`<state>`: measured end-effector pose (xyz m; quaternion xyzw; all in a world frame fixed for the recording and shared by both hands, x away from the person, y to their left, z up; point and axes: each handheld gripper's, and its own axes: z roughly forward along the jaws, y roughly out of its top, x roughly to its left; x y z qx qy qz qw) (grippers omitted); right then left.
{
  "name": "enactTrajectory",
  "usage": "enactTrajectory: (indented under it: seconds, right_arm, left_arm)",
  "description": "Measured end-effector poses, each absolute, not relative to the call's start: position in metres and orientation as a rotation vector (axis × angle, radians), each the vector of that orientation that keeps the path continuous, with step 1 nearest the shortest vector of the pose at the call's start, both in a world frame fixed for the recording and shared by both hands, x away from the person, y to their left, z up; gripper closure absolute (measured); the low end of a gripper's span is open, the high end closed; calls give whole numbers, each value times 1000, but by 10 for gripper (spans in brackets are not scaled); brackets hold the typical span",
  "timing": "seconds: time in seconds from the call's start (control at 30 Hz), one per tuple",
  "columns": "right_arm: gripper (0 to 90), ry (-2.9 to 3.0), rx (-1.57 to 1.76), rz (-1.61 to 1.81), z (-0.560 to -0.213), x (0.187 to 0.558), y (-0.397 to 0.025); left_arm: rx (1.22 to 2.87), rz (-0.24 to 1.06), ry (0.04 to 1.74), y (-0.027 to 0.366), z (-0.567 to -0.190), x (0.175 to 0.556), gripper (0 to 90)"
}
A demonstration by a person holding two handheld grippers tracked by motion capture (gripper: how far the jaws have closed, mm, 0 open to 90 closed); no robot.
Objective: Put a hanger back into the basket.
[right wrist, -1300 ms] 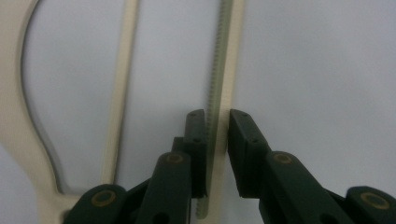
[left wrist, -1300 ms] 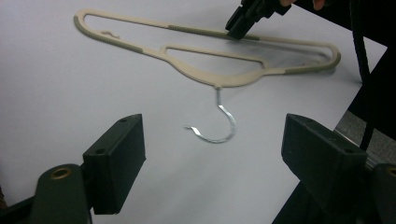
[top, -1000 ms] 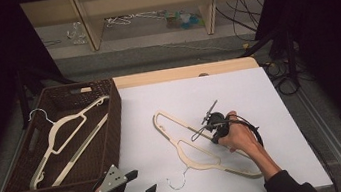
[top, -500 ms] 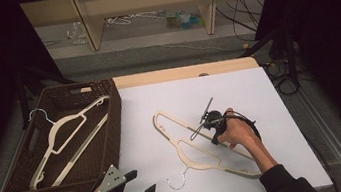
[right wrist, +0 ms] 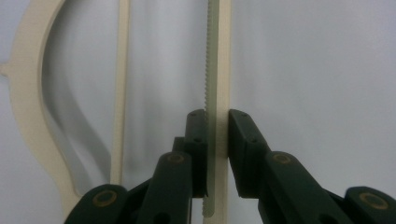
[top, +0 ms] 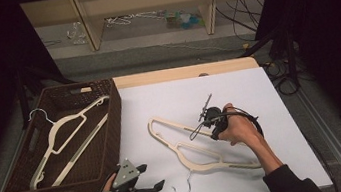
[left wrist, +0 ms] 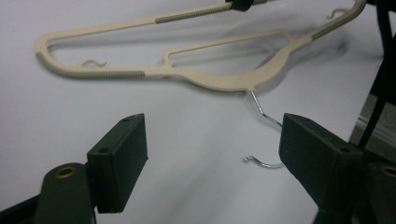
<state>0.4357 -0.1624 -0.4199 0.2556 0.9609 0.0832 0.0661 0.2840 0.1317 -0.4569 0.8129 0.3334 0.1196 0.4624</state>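
A cream plastic hanger (top: 186, 149) with a metal hook (top: 184, 187) lies flat on the white table top (top: 248, 90). My right gripper (top: 207, 125) sits over its far bar. In the right gripper view the right gripper (right wrist: 217, 116) is shut on the ribbed bar of the hanger (right wrist: 217, 56). My left gripper (top: 150, 177) is held near the table's front edge, left of the hook, open and holding nothing. Seen from the left gripper (left wrist: 210, 144), the hanger (left wrist: 210, 79) lies ahead and its hook (left wrist: 264, 140) curls down beside the right-hand jaw.
A dark woven basket (top: 115, 114) stands at the table's left side, with a second pale hanger (top: 63, 136) inside it. Black cables trail at the table's right side (top: 287, 79). A low shelf (top: 146, 8) stands beyond the far edge.
The right hand has shifted slightly while its gripper stays at the hanger's bar. The hanger and the left gripper have hardly moved.
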Motion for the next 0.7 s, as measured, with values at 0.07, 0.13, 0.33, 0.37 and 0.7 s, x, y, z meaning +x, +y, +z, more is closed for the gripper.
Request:
enactTrajectory:
  seconds: [0.07, 0.13, 0.33, 0.37, 0.7]
  right_arm:
    - [788, 2882, 732, 270, -414, 433, -160]
    - [788, 2887, 715, 276, -410, 431, -157]
    - [788, 2885, 674, 258, -404, 427, -155]
    - [789, 2885, 670, 266, -403, 428, -155]
    - [789, 2879, 660, 267, -395, 423, -152]
  left_arm:
    - [2077, 336, 758, 122, -461, 293, 241]
    - [2107, 357, 726, 114, -465, 299, 247]
    - [2154, 392, 666, 93, -477, 315, 261]
    - [2152, 395, 652, 90, -478, 316, 261]
    - [2251, 538, 540, 70, -487, 320, 269]
